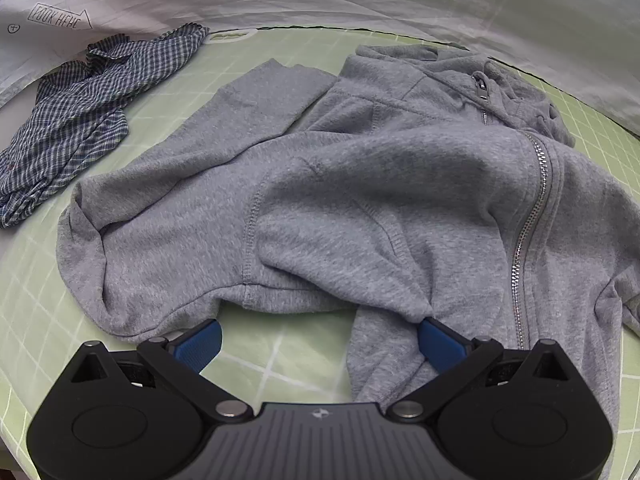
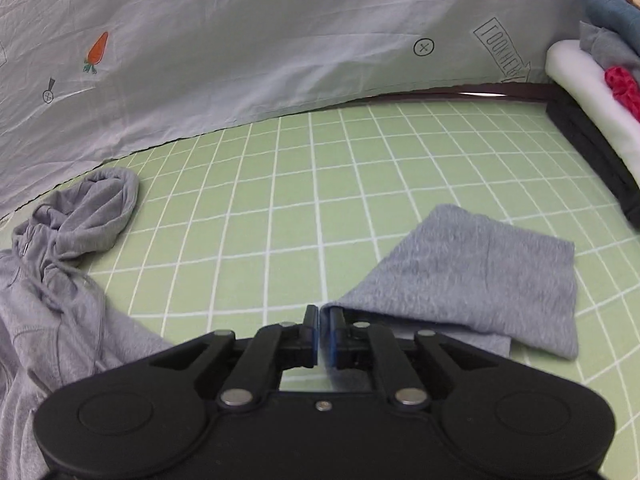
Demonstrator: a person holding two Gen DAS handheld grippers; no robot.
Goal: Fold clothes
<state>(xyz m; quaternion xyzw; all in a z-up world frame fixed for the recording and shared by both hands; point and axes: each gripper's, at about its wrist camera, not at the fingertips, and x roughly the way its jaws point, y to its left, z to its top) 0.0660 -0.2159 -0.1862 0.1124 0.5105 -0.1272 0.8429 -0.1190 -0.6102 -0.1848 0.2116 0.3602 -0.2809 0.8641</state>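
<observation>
A grey zip hoodie (image 1: 360,184) lies front up on the green grid mat (image 1: 280,360), its left sleeve folded across at the left. My left gripper (image 1: 320,340) is open at the hoodie's bottom hem, with hem fabric lying over the right blue pad (image 1: 440,342). In the right wrist view the hood (image 2: 96,208) and drawstrings lie at the left. My right gripper (image 2: 325,332) is shut on the edge of the hoodie's right sleeve (image 2: 480,276), which stretches away to the right over the mat.
A crumpled blue checked shirt (image 1: 80,112) lies at the mat's far left. A white printed sheet (image 2: 240,40) hangs behind the mat. A stack of folded clothes (image 2: 600,92) sits at the far right edge.
</observation>
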